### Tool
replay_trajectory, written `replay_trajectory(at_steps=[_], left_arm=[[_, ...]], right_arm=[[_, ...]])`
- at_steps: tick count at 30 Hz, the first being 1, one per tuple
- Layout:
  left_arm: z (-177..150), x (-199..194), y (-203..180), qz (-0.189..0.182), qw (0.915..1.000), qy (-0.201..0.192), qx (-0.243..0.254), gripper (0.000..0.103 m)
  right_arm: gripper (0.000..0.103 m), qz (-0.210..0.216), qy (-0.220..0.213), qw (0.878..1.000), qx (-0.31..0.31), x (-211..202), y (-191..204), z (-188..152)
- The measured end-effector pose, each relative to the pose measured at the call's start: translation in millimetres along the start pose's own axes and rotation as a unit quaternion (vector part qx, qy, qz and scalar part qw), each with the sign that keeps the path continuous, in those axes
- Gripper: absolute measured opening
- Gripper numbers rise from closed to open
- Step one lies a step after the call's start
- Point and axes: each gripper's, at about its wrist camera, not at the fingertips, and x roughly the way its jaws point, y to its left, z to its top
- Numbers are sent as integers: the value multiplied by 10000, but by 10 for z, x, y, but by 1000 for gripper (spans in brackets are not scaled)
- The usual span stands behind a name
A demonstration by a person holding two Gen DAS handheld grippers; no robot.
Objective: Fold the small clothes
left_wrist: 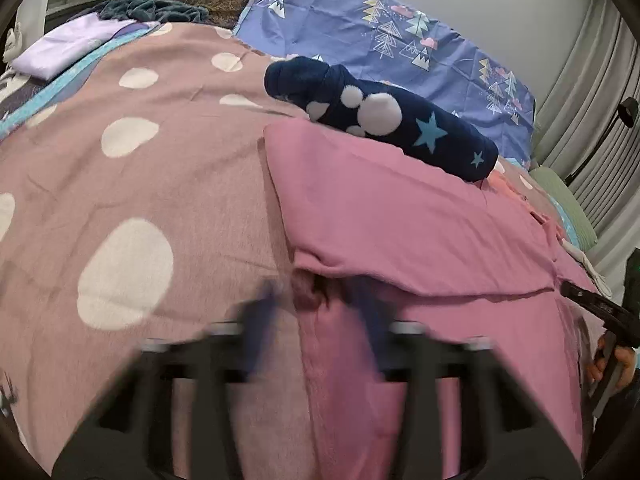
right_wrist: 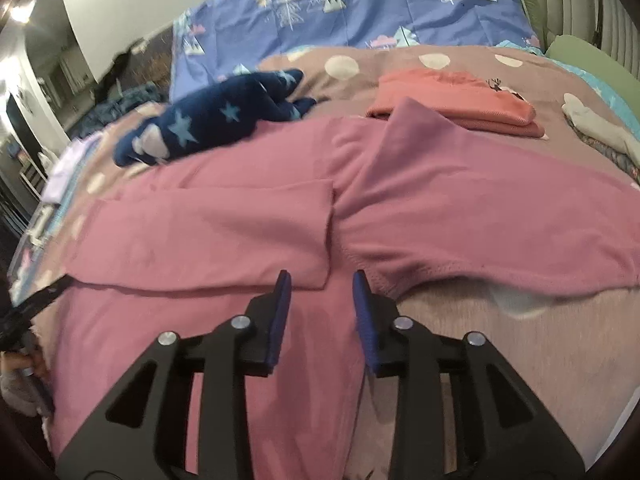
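A pink garment (left_wrist: 400, 220) lies spread on the spotted mauve blanket (left_wrist: 120, 160), with one sleeve folded in over its body; it also shows in the right wrist view (right_wrist: 460, 200), with the folded sleeve (right_wrist: 224, 224) to the left. My left gripper (left_wrist: 316, 304) is blurred, open and empty, its jaws either side of the garment's left edge, just above it. My right gripper (right_wrist: 322, 284) is open and empty, just over the garment's lower part beside the right armpit seam. The right gripper also shows at the right edge of the left wrist view (left_wrist: 600, 308).
A navy fleece item with stars (left_wrist: 380, 120) lies at the garment's far edge, also in the right view (right_wrist: 208, 120). A folded coral garment (right_wrist: 456, 100) and white socks (right_wrist: 596, 124) lie at the far right. A folded lilac cloth (left_wrist: 68, 48) lies at the far left.
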Motion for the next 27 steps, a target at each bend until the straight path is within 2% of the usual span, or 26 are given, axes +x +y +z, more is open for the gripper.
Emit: replay_trajectory(at_steps=[1, 3, 5, 6, 9, 13, 15, 17, 18, 20, 23, 25, 26, 27], left_arm=[[5, -7, 7, 132, 9999, -38, 20, 6], [-14, -72, 45, 322, 9994, -138, 18, 6], [-58, -76, 50, 427, 9990, -100, 30, 6], [-88, -68, 45, 452, 9990, -59, 41, 6], [-86, -123, 7, 488, 9987, -123, 120, 6], [-109, -150, -22, 1107, 9937, -20, 196, 5], [-125, -225, 76, 1027, 9946, -24, -123, 5], [-94, -350, 118, 562, 9971, -220, -468, 5], [-60, -399, 72, 392, 9977, -345, -440, 5], [42, -421, -127, 243, 9983, -527, -60, 5], [195, -208, -464, 6, 9979, -482, 424, 5], [207, 108, -577, 293, 9976, -149, 616, 6], [149, 377, -595, 651, 9952, 165, 718, 6], [111, 497, -579, 722, 9944, 320, 703, 7]], right_arm=[[35, 103, -38, 9999, 15, -26, -7, -8], [45, 214, -18, 9998, 42, -39, -27, -59], [45, 171, 136, 9997, 83, 86, -72, -146], [48, 210, 80, 9997, 112, 112, -93, -173], [52, 592, -13, 9975, 386, 129, -180, -175], [52, 715, -41, 9962, 494, 125, -208, -192], [52, 675, -39, 9967, 455, 125, -212, -181], [54, 684, -38, 9967, 441, 121, -210, -172], [54, 696, -35, 9966, 440, 124, -208, -165], [56, 695, -34, 9967, 420, 126, -194, -172], [57, 662, -40, 9971, 370, 129, -168, -178], [57, 680, -47, 9969, 380, 131, -171, -181], [57, 700, -50, 9968, 396, 130, -176, -182], [57, 721, -55, 9965, 415, 129, -182, -183]])
